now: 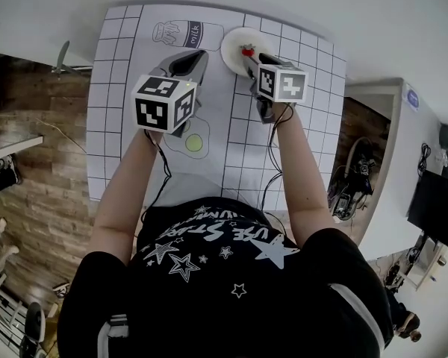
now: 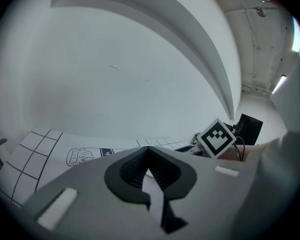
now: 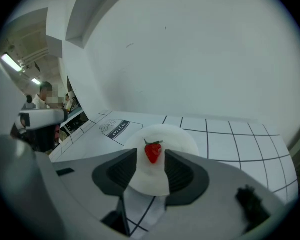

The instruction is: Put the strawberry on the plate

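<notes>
Lying on the white plate (image 3: pixel 182 136), the red strawberry (image 3: pixel 153 152) is seen with small green leaves on it. The plate is set at the far end of a white mat (image 1: pixel 119 73) that is marked with black squares. A milk picture (image 1: pixel 185 32) is drawn on the mat just beside the plate. A fried egg picture (image 1: pixel 195 142) is drawn nearer to the person.

The right gripper (image 3: pixel 151 154) is held over the near side of the plate and is tipped down at it. Its jaws are spread wide apart. The strawberry is seen in the gap between the two dark pads (image 3: pixel 121 171), but it is not touched by either one. Nothing is held by this gripper.

The left gripper (image 2: pixel 148 150) is held above the mat, to the left of the plate and near the milk picture. Its jaws are closed, with the tips pressed together. Nothing is caught between them. A little bit of the mat is seen through the small hole behind the tips.

In the head view, both grippers are held out in front by two bare arms. A cube with black and white squares (image 1: pixel 164 103) is fixed on top of the left gripper, and another one (image 1: pixel 281 83) is fixed on the right gripper. A black shirt with white stars (image 1: pixel 209 256) is worn by the person.
</notes>
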The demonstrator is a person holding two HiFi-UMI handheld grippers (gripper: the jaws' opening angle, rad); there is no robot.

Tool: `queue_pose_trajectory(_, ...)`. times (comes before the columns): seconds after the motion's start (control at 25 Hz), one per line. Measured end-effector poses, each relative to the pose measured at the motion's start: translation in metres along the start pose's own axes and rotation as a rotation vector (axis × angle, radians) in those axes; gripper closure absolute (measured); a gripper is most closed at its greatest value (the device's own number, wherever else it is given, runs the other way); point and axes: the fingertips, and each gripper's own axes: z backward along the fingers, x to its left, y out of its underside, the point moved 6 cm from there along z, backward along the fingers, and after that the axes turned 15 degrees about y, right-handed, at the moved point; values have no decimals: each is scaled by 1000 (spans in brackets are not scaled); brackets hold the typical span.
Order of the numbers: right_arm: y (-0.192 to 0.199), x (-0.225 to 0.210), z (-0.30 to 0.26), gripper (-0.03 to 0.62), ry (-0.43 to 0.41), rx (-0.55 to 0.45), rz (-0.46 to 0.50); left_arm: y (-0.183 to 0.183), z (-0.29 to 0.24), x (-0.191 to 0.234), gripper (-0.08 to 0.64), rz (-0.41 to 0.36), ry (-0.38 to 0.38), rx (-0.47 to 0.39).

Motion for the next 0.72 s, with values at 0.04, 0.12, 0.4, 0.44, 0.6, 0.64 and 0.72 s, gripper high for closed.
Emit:
queue_pose_trajectory(0.04, -2, -1, 5, 422, -1, -18, -9, -3, 2, -2, 551, -7, 0, -8)
queue_pose_trajectory(0.12, -5, -1, 16, 422, -4, -48, -27, -6, 6, -9, 551, -18, 0, -21)
queue_pose_trajectory(0.4, -7, 0, 68, 447, -28, -137, -83, -11, 27, -47, 551, -52, 1, -45)
queue_pose_trajectory(0.44, -8, 2, 76, 464, -34, -157, -80, -12, 30, -52, 551, -60, 2, -51)
queue_pose_trajectory(0.6, -6, 9, 106, 508, -69, -218, -64, -15, 44, -78, 551, -89, 14, -84)
queue_pose_trajectory(0.64, -3, 11, 114, 519, -75, -231, -67, -14, 48, -85, 551, -94, 16, -90)
queue_pose_trajectory(0.72, 1, 11, 131, 548, -79, -260, -78, -13, 53, -99, 551, -107, 18, -97)
